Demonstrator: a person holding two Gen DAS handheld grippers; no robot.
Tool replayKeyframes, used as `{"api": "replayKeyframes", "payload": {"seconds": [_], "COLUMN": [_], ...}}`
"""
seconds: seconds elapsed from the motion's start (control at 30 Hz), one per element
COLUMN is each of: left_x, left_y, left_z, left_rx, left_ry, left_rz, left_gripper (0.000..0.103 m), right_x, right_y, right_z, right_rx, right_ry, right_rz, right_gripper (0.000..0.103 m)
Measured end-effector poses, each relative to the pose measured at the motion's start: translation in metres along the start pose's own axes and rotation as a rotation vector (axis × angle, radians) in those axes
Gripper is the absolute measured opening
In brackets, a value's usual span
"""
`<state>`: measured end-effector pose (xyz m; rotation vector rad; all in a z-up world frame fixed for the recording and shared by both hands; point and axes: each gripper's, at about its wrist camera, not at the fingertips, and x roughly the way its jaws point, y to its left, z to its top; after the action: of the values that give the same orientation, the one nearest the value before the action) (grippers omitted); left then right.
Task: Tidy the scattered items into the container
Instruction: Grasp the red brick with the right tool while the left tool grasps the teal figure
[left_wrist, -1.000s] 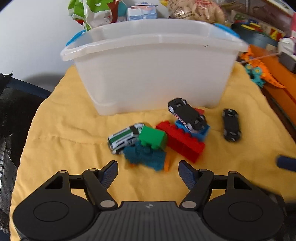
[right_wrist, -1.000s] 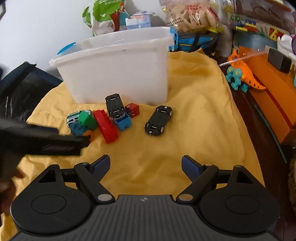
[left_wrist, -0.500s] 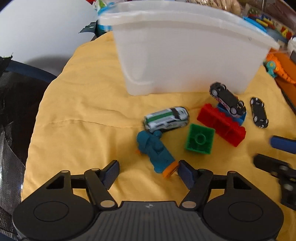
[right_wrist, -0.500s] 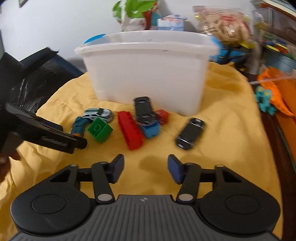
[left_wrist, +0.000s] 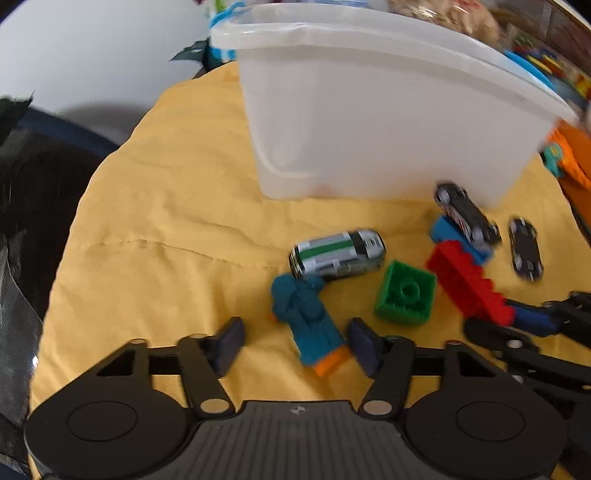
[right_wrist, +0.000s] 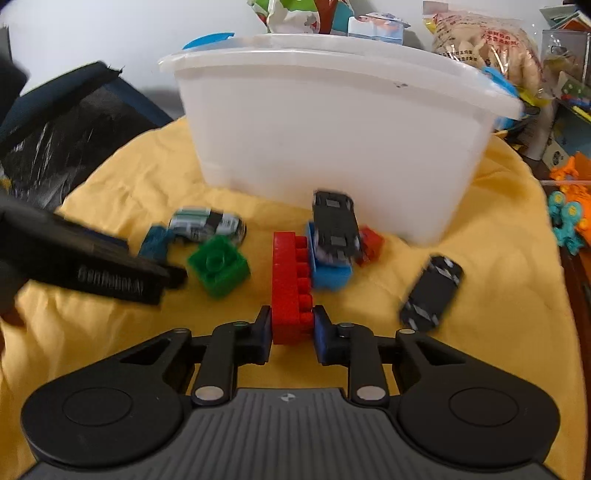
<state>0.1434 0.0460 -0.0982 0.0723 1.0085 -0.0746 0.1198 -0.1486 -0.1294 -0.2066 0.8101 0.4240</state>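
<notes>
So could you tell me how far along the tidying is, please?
Nothing looks binned yet. The right gripper is shut on the red brick; the left gripper is closing around the teal toy. The green block and toy cars remain beside the container.

surface: yellow cloth (right_wrist: 491, 206) | on it: white bin (right_wrist: 332, 140), toy cars, bricks, teal toy (left_wrist: 306, 317)

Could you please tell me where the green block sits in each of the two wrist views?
Left wrist: green block right of centre, beside the red brick.
Right wrist: green block left of centre, left of the red brick.
Shared landmark: the white tub behind.
</notes>
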Motion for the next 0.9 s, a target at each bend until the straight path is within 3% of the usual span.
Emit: {"api": "replayKeyframes", "payload": {"seconds": [0.07,0.2,0.23,0.27,0.3,0.37,0.47,0.6,0.63,0.67,0.7,0.73,0.8,0.9], "left_x": [-0.009,-0.024,-0.026,-0.026,-0.025,-0.024,-0.026,-0.005,-0.003,-0.004,-0.007,-0.008,-0.011,-0.027], "left_y": [-0.001,-0.003,-0.003,-0.003,-0.002,0.000,0.005,-0.003,0.000,0.003,0.004,0.002,-0.001,-0.004], "left_z": [-0.011,-0.032,-0.035,-0.037,-0.036,-0.032,-0.023,-0.012,-0.013,-0.013,-0.012,-0.010,-0.008,-0.006], "left_rx": [0.067,0.147,0.141,0.127,0.106,0.044,-0.044,-0.026,-0.039,-0.064,-0.071,-0.052,-0.024,-0.009], "left_ry": [0.016,0.019,0.013,0.006,-0.001,-0.018,-0.069,-0.057,-0.063,-0.067,-0.065,-0.059,-0.041,-0.064], "left_rz": [-0.027,-0.066,-0.063,-0.046,-0.018,0.028,0.026,0.091,0.082,0.065,0.057,0.060,0.061,0.073], "left_gripper": [0.044,0.042,0.045,0.049,0.063,0.067,0.068,0.072,0.060,0.056,0.036,0.029,0.029,0.029], "right_x": [-0.012,-0.030,-0.032,-0.031,-0.029,-0.027,-0.024,-0.020,-0.019,-0.019,-0.020,-0.021,-0.023,-0.028], "right_y": [-0.004,-0.013,-0.015,-0.016,-0.017,-0.016,-0.013,-0.009,-0.008,-0.006,-0.004,-0.003,-0.002,-0.001], "right_z": [-0.014,-0.032,-0.032,-0.030,-0.027,-0.020,-0.016,-0.019,-0.021,-0.022,-0.023,-0.023,-0.023,-0.017], "right_rx": [0.017,0.100,0.116,0.129,0.140,0.142,0.117,0.131,0.126,0.117,0.105,0.097,0.088,0.082], "right_ry": [0.009,0.016,0.015,0.015,0.016,0.004,0.006,0.023,0.025,0.023,0.020,0.017,0.015,0.010], "right_rz": [-0.001,-0.004,-0.009,-0.018,-0.029,-0.034,-0.056,-0.045,-0.046,-0.050,-0.055,-0.056,-0.050,-0.026], "right_gripper": [0.026,0.027,0.028,0.038,0.052,0.059,0.061,0.056,0.055,0.054,0.051,0.048,0.025,0.025]}}
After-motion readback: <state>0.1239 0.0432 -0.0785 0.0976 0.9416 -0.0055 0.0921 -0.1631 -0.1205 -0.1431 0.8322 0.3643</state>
